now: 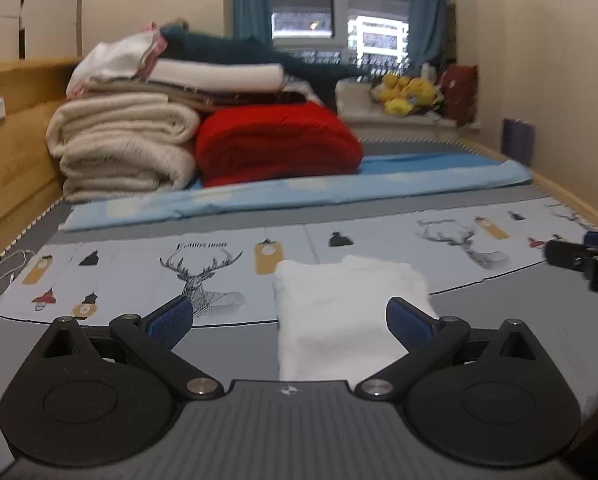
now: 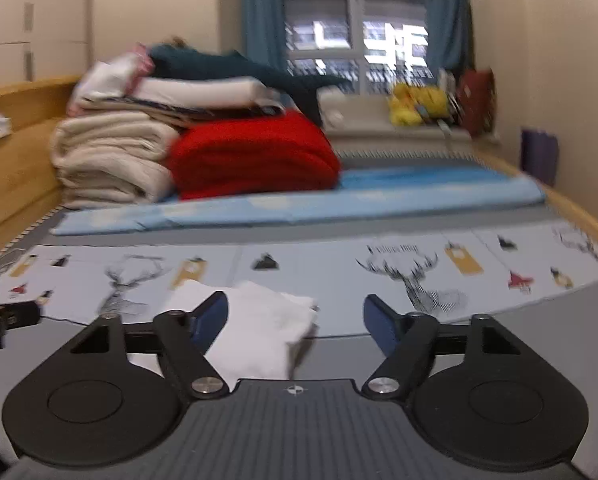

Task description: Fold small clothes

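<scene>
Both grippers are seen with jaws spread wide and nothing held: the left gripper and the right gripper. Just ahead of them a folded white garment lies free on the bed, between the left jaws in line of sight and by the left-hand jaw of the right gripper. Its near corner is judged loose, so the fold could be sprung open if it is brushed by a jaw. Soft, fluffy cloth is shown, in a fairly tidy rectangle.

a home bedroom: a wooden-framed bed with folded blankets, a curtained window, and plush toys.
</scene>
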The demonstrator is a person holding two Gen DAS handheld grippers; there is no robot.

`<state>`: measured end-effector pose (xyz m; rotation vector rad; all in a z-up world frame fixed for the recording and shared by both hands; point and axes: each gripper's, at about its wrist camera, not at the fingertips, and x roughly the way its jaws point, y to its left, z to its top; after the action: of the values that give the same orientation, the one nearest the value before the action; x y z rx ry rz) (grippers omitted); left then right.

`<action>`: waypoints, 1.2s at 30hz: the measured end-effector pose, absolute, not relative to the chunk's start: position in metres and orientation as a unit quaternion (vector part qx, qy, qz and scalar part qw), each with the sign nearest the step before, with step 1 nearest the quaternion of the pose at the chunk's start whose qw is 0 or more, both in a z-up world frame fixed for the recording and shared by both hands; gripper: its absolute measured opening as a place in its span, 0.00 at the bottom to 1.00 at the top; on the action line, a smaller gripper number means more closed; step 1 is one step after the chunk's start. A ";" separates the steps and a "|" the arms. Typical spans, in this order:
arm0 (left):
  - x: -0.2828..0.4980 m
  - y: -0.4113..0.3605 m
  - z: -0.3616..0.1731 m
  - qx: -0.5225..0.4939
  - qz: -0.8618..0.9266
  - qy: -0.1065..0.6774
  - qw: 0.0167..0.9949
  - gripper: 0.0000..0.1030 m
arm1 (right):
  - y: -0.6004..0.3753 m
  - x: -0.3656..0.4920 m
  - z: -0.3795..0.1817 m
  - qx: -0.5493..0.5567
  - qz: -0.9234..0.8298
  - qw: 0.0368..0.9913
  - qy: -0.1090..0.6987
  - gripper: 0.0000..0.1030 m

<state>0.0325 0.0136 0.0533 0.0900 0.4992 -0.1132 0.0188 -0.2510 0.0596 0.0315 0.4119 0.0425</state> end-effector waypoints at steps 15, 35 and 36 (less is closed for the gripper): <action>0.010 0.006 -0.005 0.025 -0.030 0.308 0.951 1.00 | -0.226 -0.018 0.011 0.004 0.000 0.965 0.263 0.80; 0.028 0.001 -0.019 -0.005 -0.049 0.341 0.939 1.00 | -0.214 -0.002 0.000 -0.009 0.029 0.958 0.287 0.80; 0.028 0.001 -0.019 -0.006 -0.049 0.342 0.938 1.00 | -0.213 -0.002 -0.001 -0.010 0.030 0.957 0.287 0.80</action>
<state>0.0282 0.0009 -0.0192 -0.0124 0.6983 -0.1008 -0.0022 -0.2134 -0.0006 -0.0208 0.5824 0.0610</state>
